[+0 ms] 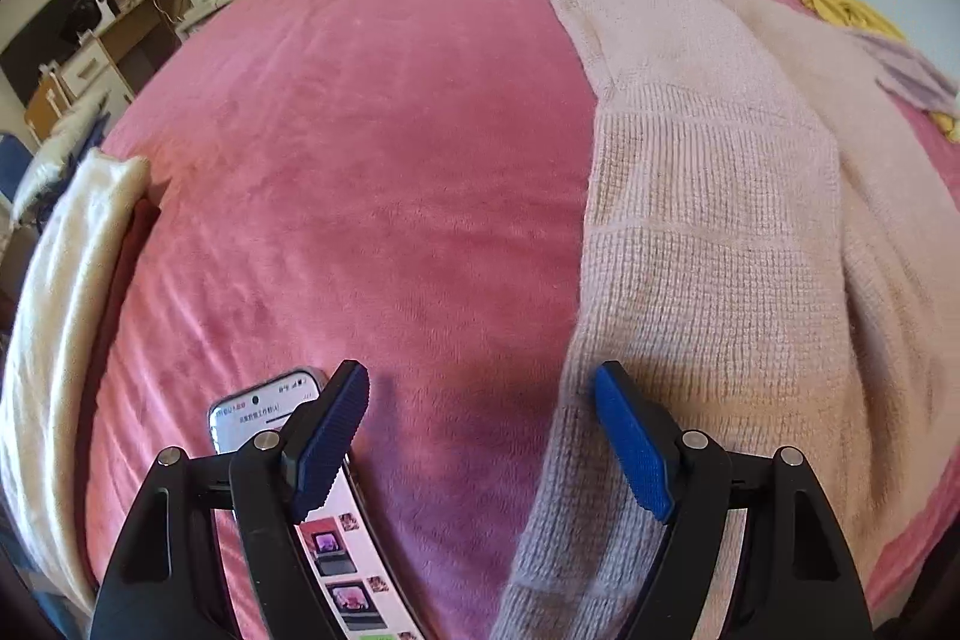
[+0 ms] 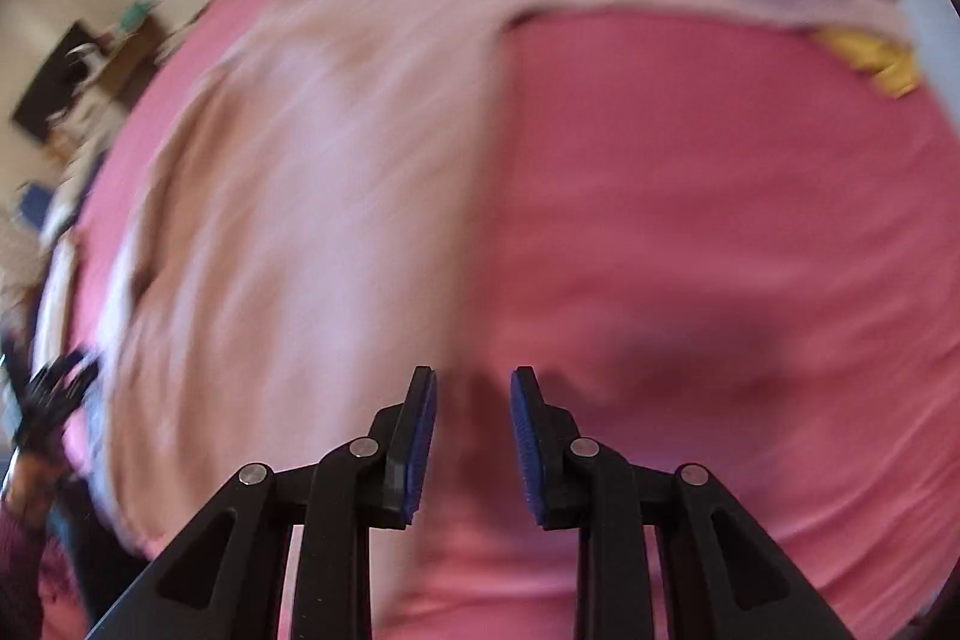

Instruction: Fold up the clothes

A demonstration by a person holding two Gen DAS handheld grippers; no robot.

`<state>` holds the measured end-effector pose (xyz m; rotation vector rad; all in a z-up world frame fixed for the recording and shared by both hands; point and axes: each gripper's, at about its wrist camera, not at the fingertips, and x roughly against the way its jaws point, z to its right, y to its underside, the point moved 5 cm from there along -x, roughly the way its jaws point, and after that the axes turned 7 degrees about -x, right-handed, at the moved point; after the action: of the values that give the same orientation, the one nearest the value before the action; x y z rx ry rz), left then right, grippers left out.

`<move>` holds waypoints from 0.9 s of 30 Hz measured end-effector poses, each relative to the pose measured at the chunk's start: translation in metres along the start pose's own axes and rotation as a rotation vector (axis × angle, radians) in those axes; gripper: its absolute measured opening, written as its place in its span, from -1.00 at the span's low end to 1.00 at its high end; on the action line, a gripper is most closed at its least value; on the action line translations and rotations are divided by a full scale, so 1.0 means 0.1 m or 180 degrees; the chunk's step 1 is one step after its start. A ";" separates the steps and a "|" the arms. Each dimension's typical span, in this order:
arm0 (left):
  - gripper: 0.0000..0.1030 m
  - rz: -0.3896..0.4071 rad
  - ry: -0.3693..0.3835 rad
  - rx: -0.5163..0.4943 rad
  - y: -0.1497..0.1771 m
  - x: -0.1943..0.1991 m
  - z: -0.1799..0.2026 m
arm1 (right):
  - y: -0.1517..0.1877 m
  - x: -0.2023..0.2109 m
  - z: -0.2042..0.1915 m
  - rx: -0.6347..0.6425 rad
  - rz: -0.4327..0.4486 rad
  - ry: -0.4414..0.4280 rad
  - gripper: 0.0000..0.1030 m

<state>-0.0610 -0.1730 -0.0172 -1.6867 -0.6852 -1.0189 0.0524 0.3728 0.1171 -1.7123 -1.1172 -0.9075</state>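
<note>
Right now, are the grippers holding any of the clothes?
No. The left gripper is open over the pink sweater's edge, and the right gripper is open with nothing between its pads.

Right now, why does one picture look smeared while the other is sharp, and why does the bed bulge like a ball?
Right wrist view: motion blur smears the pink sweater and room, while the right gripper is crisp. Left wrist view: sharp, knit visible. Both: fisheye lenses bow the bed; each gripper casts a dark shadow on the blanket.
</note>
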 end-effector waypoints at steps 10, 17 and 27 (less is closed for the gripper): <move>0.53 -0.0062 0.0548 -0.0182 0.23 0.09 -0.07 | 0.39 -0.10 -0.36 -0.0041 0.0028 0.0203 -0.45; 0.55 -0.0246 0.0809 -0.0522 0.33 -0.01 0.13 | 0.34 -0.13 -0.21 -0.0238 -0.0039 0.0196 -0.45; -0.91 -0.0170 0.1266 -0.0090 0.11 0.22 -0.13 | 0.20 -0.15 -0.11 -0.0278 -0.0051 0.0235 -0.45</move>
<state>-0.0456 -0.1893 -0.0009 -1.4350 -0.4566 -1.3586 0.0652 0.3531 0.1017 -1.7278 -1.0575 -1.0350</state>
